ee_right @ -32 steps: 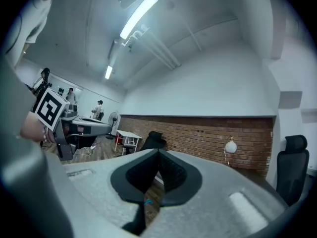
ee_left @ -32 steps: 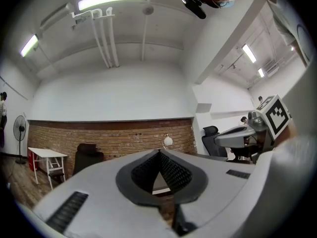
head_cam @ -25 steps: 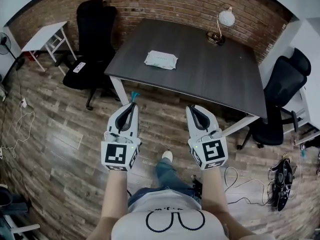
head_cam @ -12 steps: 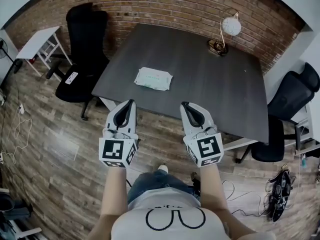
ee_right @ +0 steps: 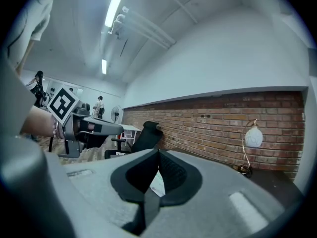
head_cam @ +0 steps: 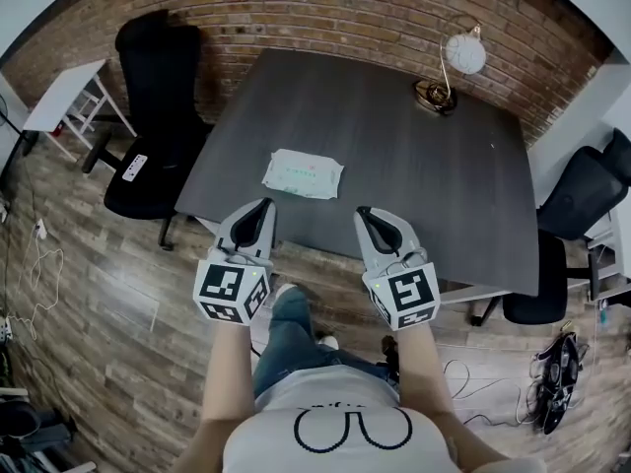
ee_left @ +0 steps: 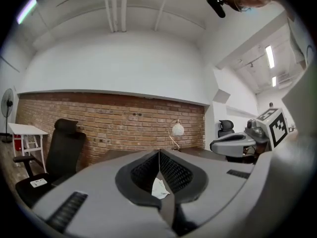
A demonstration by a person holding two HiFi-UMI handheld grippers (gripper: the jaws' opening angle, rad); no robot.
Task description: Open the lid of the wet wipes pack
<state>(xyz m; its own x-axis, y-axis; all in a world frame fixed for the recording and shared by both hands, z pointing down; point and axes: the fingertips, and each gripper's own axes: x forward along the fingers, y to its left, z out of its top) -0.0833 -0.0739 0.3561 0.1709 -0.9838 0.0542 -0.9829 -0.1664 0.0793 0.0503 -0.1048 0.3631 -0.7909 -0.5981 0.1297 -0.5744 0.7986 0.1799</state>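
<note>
Dark grey table [head_cam: 394, 136] fills the upper centre of the head view, its far edge against the brick wall [head_cam: 325, 8]. Desk lamp [head_cam: 461, 57] with a white globe shade stands at the table's upper right, near the wall. Black office chair [head_cam: 158, 67] at upper left, just beside the table's left edge, white label on its seat. Second black chair [head_cam: 582, 190] at the right edge. Small white side table [head_cam: 61, 95] at far upper left. Wood-plank floor [head_cam: 99, 304]. Dark bundle of gear [head_cam: 554, 377] on the floor, lower right. Standing fan [ee_left: 6, 105] at the left edge of the left gripper view.
</note>
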